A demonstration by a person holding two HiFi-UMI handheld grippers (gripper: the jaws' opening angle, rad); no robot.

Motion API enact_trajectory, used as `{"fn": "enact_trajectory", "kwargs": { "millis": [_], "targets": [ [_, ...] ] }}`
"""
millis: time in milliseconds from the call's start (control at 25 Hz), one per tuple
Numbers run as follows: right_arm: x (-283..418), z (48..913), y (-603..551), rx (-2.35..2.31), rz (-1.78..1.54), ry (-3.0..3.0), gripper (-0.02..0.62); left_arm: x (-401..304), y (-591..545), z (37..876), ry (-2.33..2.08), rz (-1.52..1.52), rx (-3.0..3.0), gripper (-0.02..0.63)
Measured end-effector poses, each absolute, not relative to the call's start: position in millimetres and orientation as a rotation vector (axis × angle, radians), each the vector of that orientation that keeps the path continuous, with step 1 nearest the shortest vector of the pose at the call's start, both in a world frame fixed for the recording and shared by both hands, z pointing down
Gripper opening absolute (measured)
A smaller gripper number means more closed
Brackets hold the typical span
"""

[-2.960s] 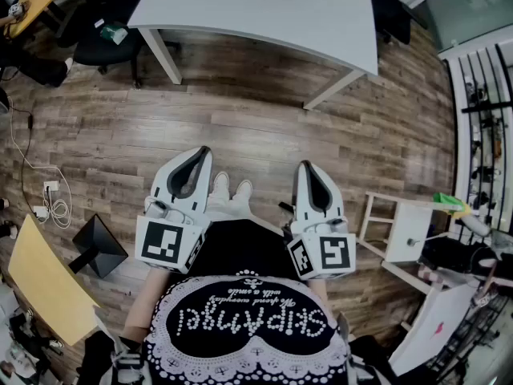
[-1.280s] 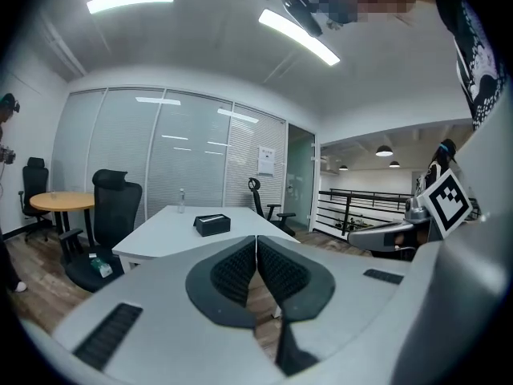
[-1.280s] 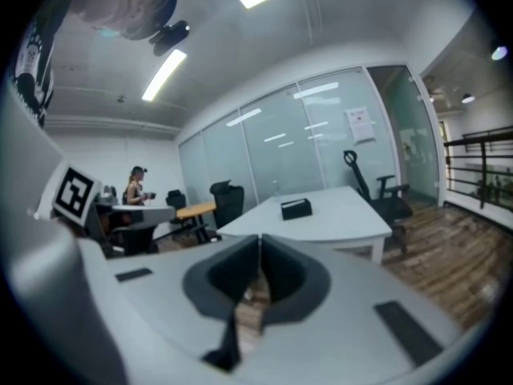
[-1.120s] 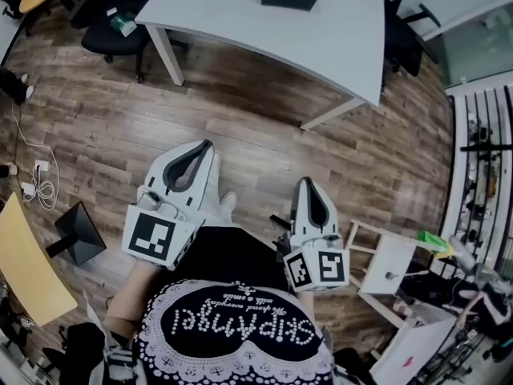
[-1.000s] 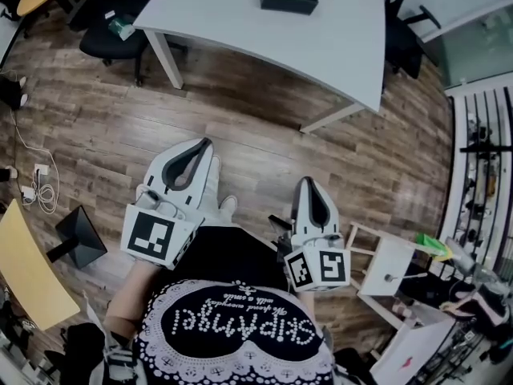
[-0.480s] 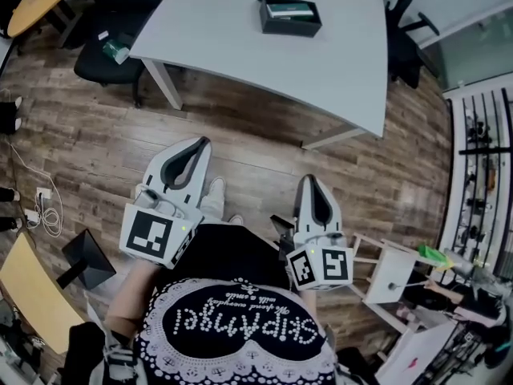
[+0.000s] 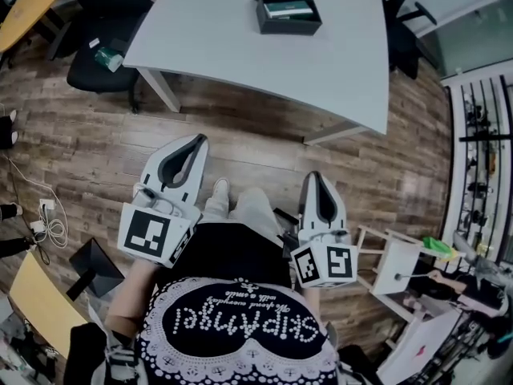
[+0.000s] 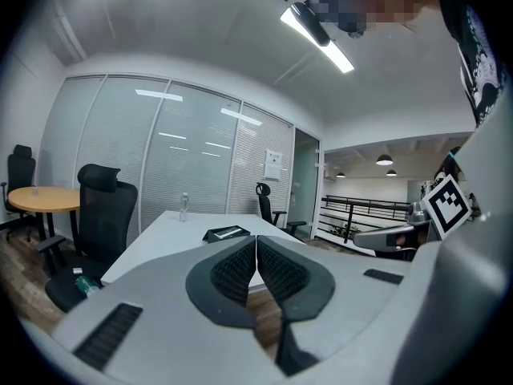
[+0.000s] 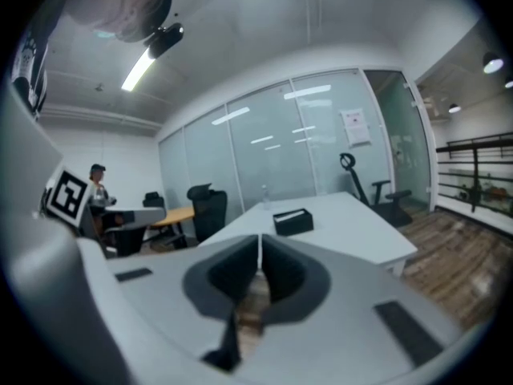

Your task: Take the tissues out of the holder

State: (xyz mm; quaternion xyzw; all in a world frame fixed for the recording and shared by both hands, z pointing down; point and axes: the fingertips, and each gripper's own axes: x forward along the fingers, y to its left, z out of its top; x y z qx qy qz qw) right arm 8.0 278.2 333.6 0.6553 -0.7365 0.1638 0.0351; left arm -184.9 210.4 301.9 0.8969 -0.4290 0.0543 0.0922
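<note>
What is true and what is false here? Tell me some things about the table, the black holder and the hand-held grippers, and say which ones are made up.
1. The black holder sits on the white table. True.
2. The left hand-held gripper is grabbing something. False: its jaws are shut with nothing between them.
3. The floor is wooden. True.
4. The right hand-held gripper touches the holder. False: it is shut and empty, over the floor, well apart from the table.
5. A bottle stands on the table. True.
</note>
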Motion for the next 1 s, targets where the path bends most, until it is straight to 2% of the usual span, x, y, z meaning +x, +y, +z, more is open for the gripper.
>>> {"fn": "enact_trajectory", "kwargs": {
  "millis": [600, 1000],
  "targets": [
    [22.7, 341.6, 223.6, 1.912, 0.543, -2.301, 0.034, -176.1, 170.9, 311.2, -1.347, 0.176, 2.593, 0.025],
    [66.7, 336.2, 165.5, 1.857, 0.512, -2.351, 0.034, -133.3, 120.2, 301.1, -1.429, 0.119, 2.573, 0.025]
  ]
}}
